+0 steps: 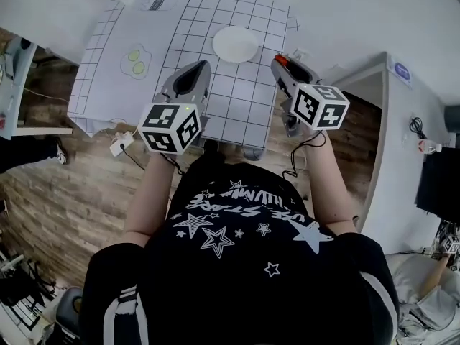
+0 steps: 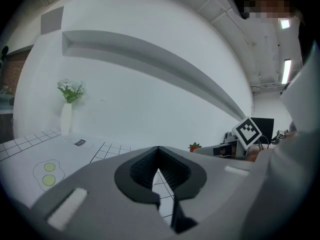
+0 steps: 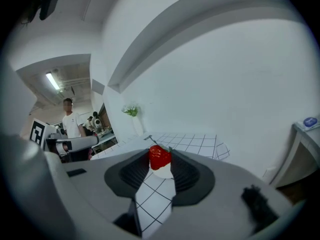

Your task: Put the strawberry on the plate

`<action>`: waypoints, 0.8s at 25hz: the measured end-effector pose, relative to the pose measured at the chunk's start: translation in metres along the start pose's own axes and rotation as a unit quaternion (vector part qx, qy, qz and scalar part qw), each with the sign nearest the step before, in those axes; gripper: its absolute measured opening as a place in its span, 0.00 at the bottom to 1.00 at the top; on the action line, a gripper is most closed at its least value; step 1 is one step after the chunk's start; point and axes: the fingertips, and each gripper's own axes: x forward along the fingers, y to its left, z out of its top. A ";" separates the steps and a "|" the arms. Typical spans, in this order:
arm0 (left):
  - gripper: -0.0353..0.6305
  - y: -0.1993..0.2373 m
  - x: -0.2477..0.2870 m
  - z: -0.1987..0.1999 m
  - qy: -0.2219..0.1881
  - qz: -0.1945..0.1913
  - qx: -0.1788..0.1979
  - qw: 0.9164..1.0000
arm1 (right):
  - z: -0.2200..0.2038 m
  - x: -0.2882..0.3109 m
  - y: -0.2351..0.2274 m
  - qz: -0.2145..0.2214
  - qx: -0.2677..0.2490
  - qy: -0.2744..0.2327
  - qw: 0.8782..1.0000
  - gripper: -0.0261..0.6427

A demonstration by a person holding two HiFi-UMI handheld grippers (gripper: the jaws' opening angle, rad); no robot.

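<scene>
A red strawberry (image 3: 159, 157) with a green top sits pinched between the pads of my right gripper (image 3: 160, 159), held above the table's right edge. In the head view it shows as a red spot (image 1: 281, 60) at that gripper's tip (image 1: 282, 63). The round white plate (image 1: 235, 44) lies on the grid cloth, to the left of and a little beyond the strawberry. My left gripper (image 1: 201, 66) hovers over the cloth near the plate's front left, and its jaws (image 2: 158, 150) meet at the tips with nothing between them. The left gripper view also catches the strawberry (image 2: 194, 146) off to the right.
A white cloth with a black grid (image 1: 237, 99) covers the table. A fried-egg picture (image 1: 134, 61) lies at its left. A white vase with flowers (image 2: 67, 115) stands at the far end. A white wall rises behind the table. A person (image 3: 73, 122) stands in the background.
</scene>
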 end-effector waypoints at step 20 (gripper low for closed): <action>0.07 0.066 0.089 -0.011 0.071 -0.075 0.010 0.995 | -0.019 0.096 -0.019 -0.054 0.053 0.037 0.996 0.25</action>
